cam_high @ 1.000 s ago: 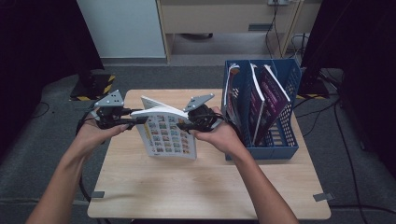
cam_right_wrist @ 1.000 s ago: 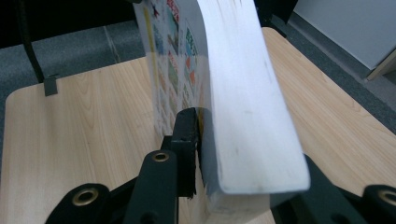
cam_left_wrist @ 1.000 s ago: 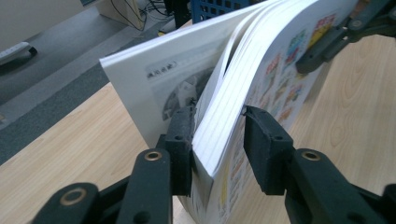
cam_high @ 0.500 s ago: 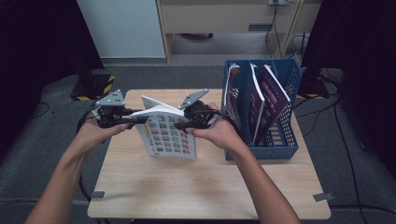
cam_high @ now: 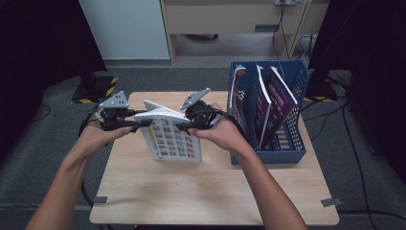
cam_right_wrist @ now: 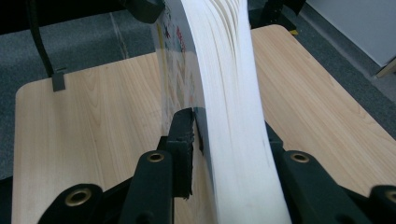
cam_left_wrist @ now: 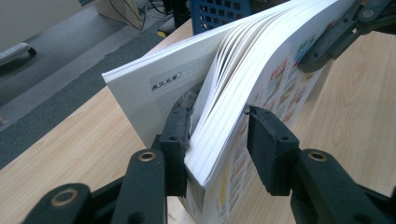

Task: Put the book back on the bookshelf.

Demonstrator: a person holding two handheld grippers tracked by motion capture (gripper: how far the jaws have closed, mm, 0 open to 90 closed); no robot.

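high view: i see the book [cam_high: 172, 136] held upright near mid-frame, over the table [cam_high: 210, 191], between my two claws. cover with a grid of coloured pictures faces the bottom of the frame; long axis runs top to bottom, lower edge at or near the tabletop, contact unclear. blue rack [cam_high: 268, 110] stands right of centre, holding upright books.

left claw [cam_high: 139, 123] comes in from the left at the book's upper left edge. left gripper view adds what the high view hides: one jaw sits behind the white back cover, the other stands just off the printed front, a small gap showing, pages fanning between. narrow, but i cannot tell if it truly pinches.

right claw [cam_high: 184, 126] meets the upper right edge. right gripper view shows the page block [cam_right_wrist: 233, 116] running up the frame between the jaws, both pressed against it: closed on the book.
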